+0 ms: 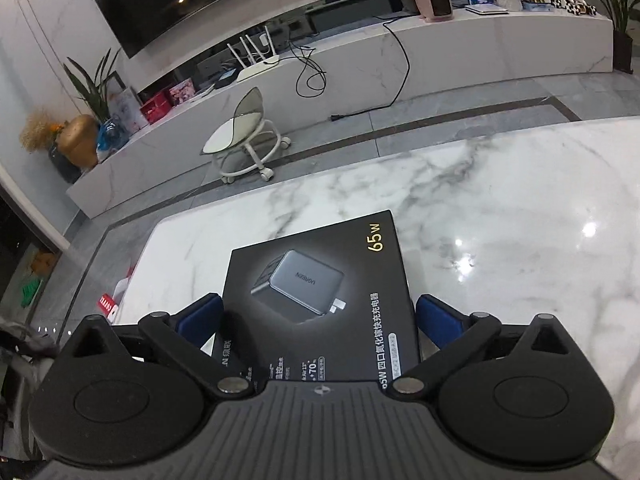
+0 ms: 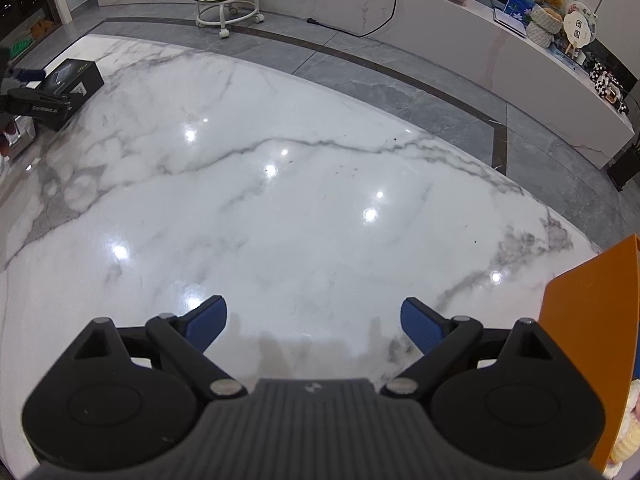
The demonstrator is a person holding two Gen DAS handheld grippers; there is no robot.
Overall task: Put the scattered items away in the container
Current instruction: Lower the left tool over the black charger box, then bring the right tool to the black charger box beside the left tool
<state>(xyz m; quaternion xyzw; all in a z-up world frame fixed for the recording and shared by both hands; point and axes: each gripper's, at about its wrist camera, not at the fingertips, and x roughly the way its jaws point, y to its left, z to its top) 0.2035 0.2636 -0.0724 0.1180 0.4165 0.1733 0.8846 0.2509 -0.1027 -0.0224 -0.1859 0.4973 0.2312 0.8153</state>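
Charger box (image 1: 320, 292), black, lies flat on the marble tabletop (image 1: 500, 220) near its left edge.

Left wrist view: the left tongs (image 1: 318, 314) are spread to their widest, one blue pad on each side of the box's near end. The pads do not appear to press its sides, though the gap is slim and contact on the right pad cannot be ruled out. The box's long axis runs straight ahead, along the line in which the tongs point, so the pads face its two long sides. Any grip would therefore fall across the short width. No container appears in this view.

Right wrist view: the right tongs (image 2: 314, 320) are spread and empty above bare marble. The box (image 2: 74, 80) sits well apart at the far left, with the left tongs (image 2: 36, 100) at it. An orange wall (image 2: 592, 320) rises at the right edge, just beside the right tongs; it is probably the container, though its inside is hidden.

Judgement: the left hand is far nearer the box, the right hand nearer the orange wall. The box would have to travel rightward across the tabletop to reach it.
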